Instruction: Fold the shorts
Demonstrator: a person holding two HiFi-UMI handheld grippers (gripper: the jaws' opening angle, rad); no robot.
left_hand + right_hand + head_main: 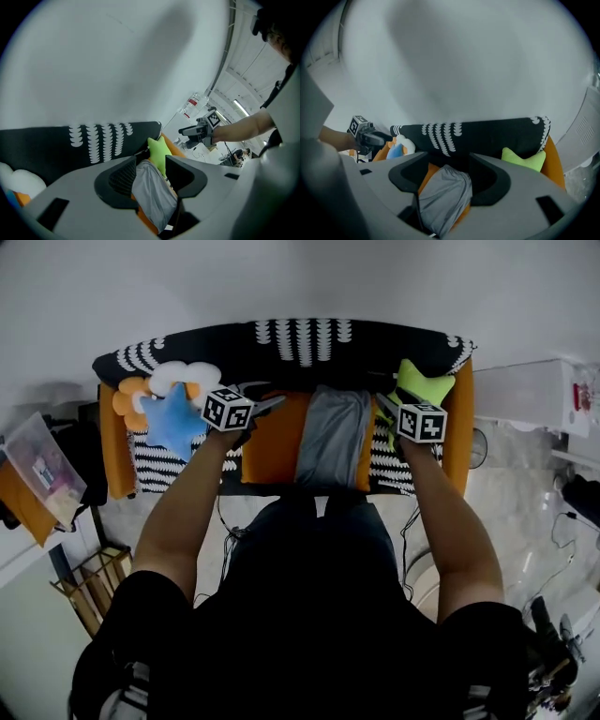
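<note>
Shorts [330, 435] first: where are they?
Grey ones, bunched in a long heap down the middle of an orange seat cushion [272, 442] on a sofa [300, 343] with a black back patterned in white.

What about the left gripper [271, 405]?
It is just left of the shorts, over the cushion, pointing in towards them. Its own view shows the jaws standing wide apart, with the shorts seen through the gap but farther off. Nothing is gripped.

And the right gripper [382, 407]?
It mirrors the other, just right of the shorts and angled inwards. Its jaws are spread wide too and hold nothing; the shorts lie beyond them.

Anything else on the sofa?
A blue star pillow [173, 420] sits at the left end with a white and orange flower pillow [183, 376] behind it. A green star pillow [424, 383] is at the right end, behind the right gripper. The seat on either side of the cushion is striped black and white.
</note>
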